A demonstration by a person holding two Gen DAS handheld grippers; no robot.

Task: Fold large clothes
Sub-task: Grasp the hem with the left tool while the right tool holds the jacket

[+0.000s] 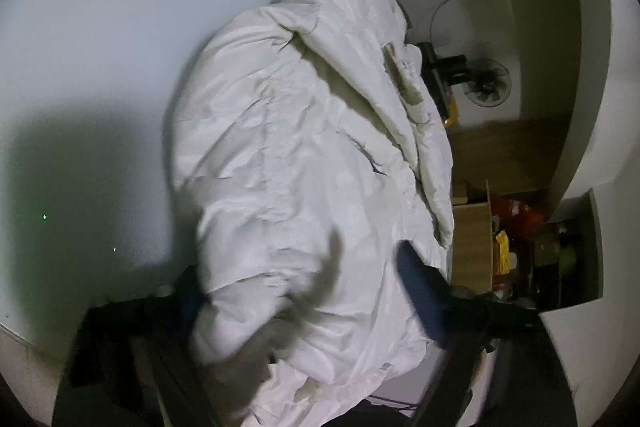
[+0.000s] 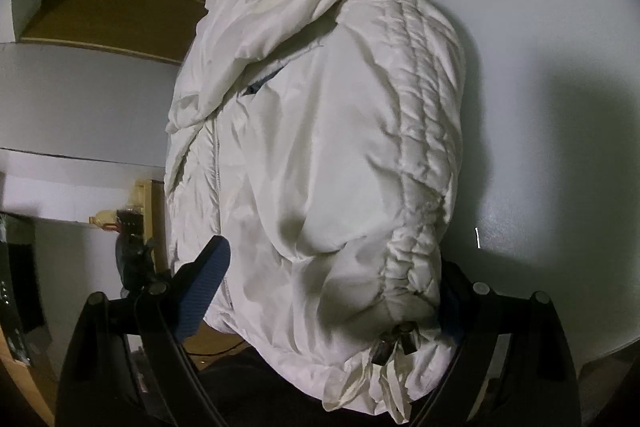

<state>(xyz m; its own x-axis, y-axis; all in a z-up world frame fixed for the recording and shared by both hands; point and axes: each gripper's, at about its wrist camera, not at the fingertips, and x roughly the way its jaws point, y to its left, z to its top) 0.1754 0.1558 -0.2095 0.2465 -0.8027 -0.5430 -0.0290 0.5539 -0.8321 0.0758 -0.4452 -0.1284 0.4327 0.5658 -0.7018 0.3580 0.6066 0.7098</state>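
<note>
A white puffer jacket (image 2: 320,155) lies bunched on the white tabletop (image 2: 540,27), hem at 6 o'clock; both tools straddle it, left tool (image 1: 304,291) and right tool (image 2: 332,291) open, bare tabletop toward 3 o'clock

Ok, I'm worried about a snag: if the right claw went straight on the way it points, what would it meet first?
Most likely the white jacket: its gathered hem already bulges between the right claw's fingers, filling the way ahead. Depth is unclear.

white puffy jacket (image 2: 320,147) lies bunched on the pale table (image 2: 540,27).
</note>
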